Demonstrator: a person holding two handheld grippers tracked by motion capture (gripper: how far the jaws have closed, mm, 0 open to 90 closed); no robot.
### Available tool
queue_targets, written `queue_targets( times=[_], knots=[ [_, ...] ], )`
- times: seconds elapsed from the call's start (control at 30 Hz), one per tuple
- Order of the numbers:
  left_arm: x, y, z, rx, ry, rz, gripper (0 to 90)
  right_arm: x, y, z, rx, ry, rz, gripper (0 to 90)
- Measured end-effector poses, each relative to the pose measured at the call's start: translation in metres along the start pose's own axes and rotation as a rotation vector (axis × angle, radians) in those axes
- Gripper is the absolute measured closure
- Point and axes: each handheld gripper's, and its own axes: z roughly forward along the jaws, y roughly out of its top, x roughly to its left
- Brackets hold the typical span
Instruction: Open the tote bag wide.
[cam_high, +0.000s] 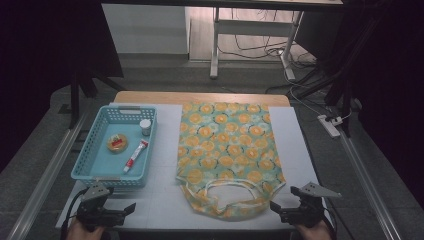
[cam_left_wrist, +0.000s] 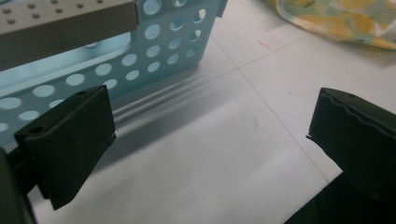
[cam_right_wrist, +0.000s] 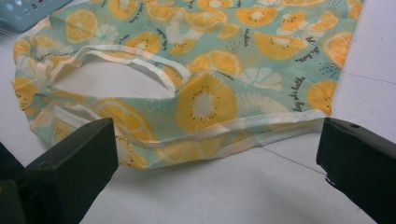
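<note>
Orange-fruit cloth of a little shirt (cam_high: 227, 150) lies flat in the middle of the tabletop (cam_high: 165, 200), neck end near the person. The right tool (cam_high: 282, 210) is wide and empty, just beside the shirt's corner. The left tool (cam_high: 122, 211) is wide too, by the blue basket (cam_high: 95, 172). I think it is best to pinch one edge low and gently.

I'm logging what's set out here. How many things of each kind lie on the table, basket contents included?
Printed cloth bag: 1
Blue basket: 1
Small white jar: 1
Round yellow tin: 1
Red and white tube: 1
Total: 5
</note>
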Motion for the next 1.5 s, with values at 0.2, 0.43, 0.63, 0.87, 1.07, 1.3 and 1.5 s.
queue_targets(
  times=[0.2, 0.43, 0.63, 0.87, 1.07, 1.3, 1.5],
  knots=[
    [0.001, -0.001, -0.001, -0.006, -0.024, 0.003, 0.4, -0.001, 0.0, 0.0, 0.0, -0.004, 0.011, 0.0],
    [0.001, -0.001, -0.001, -0.006, -0.022, 0.004, 0.4, -0.001, 0.0, 0.0, 0.005, -0.005, 0.012, 0.0],
    [0.002, -0.001, -0.002, -0.012, -0.026, -0.006, 0.1, 0.001, 0.001, 0.001, 0.011, -0.01, -0.008, 0.0],
    [0.004, -0.002, -0.002, -0.021, -0.032, -0.011, 0.1, 0.0, 0.001, 0.0, 0.004, -0.004, -0.001, 0.0],
    [0.004, -0.002, -0.003, -0.028, -0.035, -0.015, 0.1, 0.001, 0.002, 0.0, 0.001, 0.027, 0.017, 0.0],
    [-0.001, -0.001, -0.002, -0.013, -0.014, 0.025, 0.1, 0.005, 0.006, 0.0, 0.007, 0.05, 0.017, 0.0],
    [0.0, -0.002, -0.003, -0.022, -0.02, 0.015, 0.1, 0.009, 0.013, 0.0, -0.008, 0.054, -0.016, 0.0]
  ],
)
